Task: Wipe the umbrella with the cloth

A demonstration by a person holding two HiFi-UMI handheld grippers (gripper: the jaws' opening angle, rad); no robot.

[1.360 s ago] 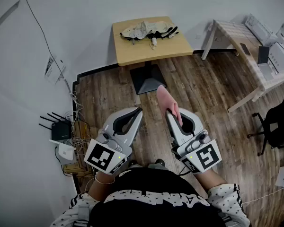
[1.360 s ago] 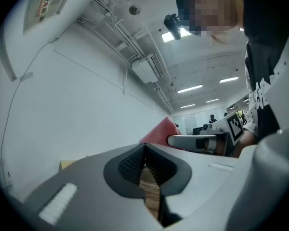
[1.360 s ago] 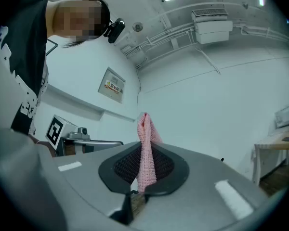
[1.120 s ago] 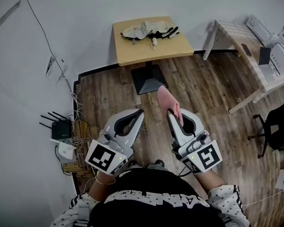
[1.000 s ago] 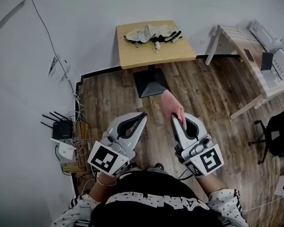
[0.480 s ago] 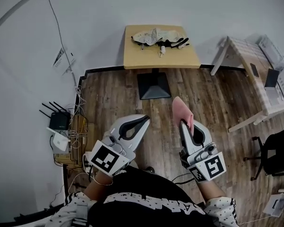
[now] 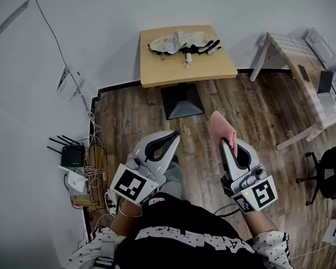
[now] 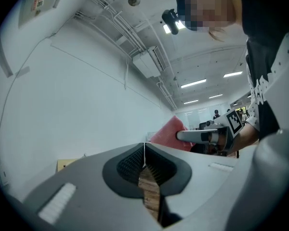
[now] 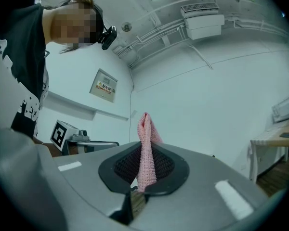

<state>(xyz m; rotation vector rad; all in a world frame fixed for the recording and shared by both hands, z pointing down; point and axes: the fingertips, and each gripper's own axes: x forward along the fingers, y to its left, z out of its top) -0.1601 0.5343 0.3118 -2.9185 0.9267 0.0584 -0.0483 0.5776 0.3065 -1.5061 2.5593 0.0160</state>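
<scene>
A folded umbrella (image 7: 182,41) with a pale patterned canopy and a black handle lies on the small wooden table (image 7: 213,65) by the far wall in the head view. My right gripper (image 7: 228,143) is shut on a pink cloth (image 7: 220,129), which sticks up past the jaw tips; the same cloth (image 9: 145,150) stands pinched between the jaws in the right gripper view. My left gripper (image 7: 172,135) is shut with nothing in it, its jaws meeting in the left gripper view (image 8: 144,153). Both grippers hang over the wood floor, well short of the table.
The table stands on a dark square base (image 7: 182,100). A router (image 7: 73,156) and tangled cables (image 7: 95,172) sit on the floor at the left wall. A light wooden desk (image 7: 302,77) and a black chair (image 7: 331,170) are on the right.
Both grippers have shifted rightward in the head view, the right one more, still holding the pink cloth upright. The table with the umbrella sits slightly nearer than a second ago.
</scene>
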